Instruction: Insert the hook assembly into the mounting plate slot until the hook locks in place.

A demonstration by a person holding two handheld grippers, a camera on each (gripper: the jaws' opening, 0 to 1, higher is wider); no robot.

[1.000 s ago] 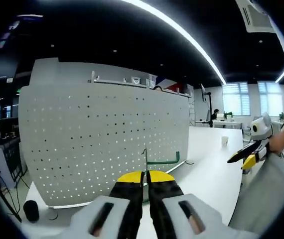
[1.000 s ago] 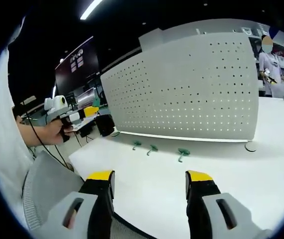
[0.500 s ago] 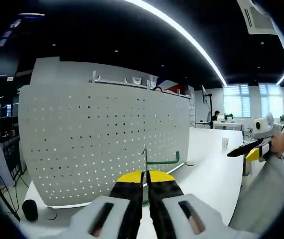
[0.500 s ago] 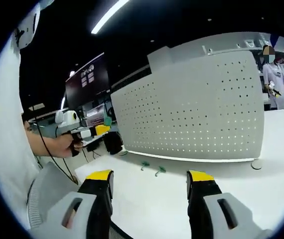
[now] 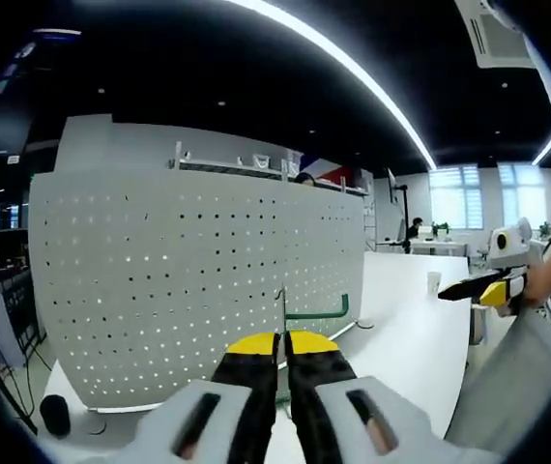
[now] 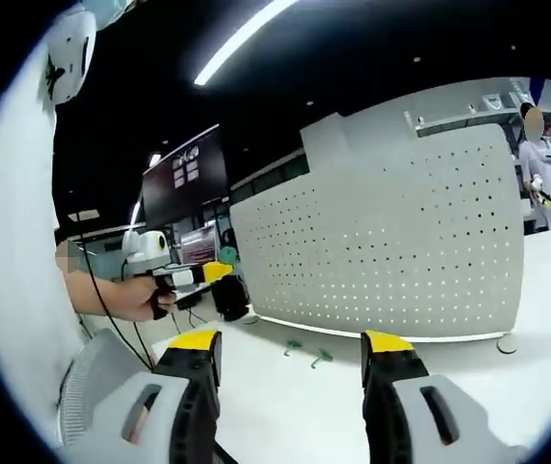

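The white perforated mounting plate [image 5: 198, 280] stands upright on the white table [image 5: 411, 329]. My left gripper [image 5: 282, 340] is shut on a green hook assembly [image 5: 316, 312], whose thin metal stem rises between the jaws just in front of the plate's lower part. In the right gripper view the plate [image 6: 391, 242] stands across the table, and two loose green hooks [image 6: 306, 352] lie before it. My right gripper [image 6: 290, 343] is open and holds nothing. A hand holds the left gripper [image 6: 193, 277] at the left of that view, and the right gripper [image 5: 483, 287] appears at the right of the left gripper view.
A person [image 6: 538, 159] stands behind the plate's right end. A round foot [image 6: 507, 341] sits at the plate's base corner. Black cables and a dark round object [image 5: 55, 414] lie beyond the table's left edge. My own pale sleeve [image 5: 517, 387] is close on the right.
The right gripper view has tilted up, so the table and loose hooks sit lower and the left gripper nearer the centre. The left gripper view has edged slightly closer to the plate.
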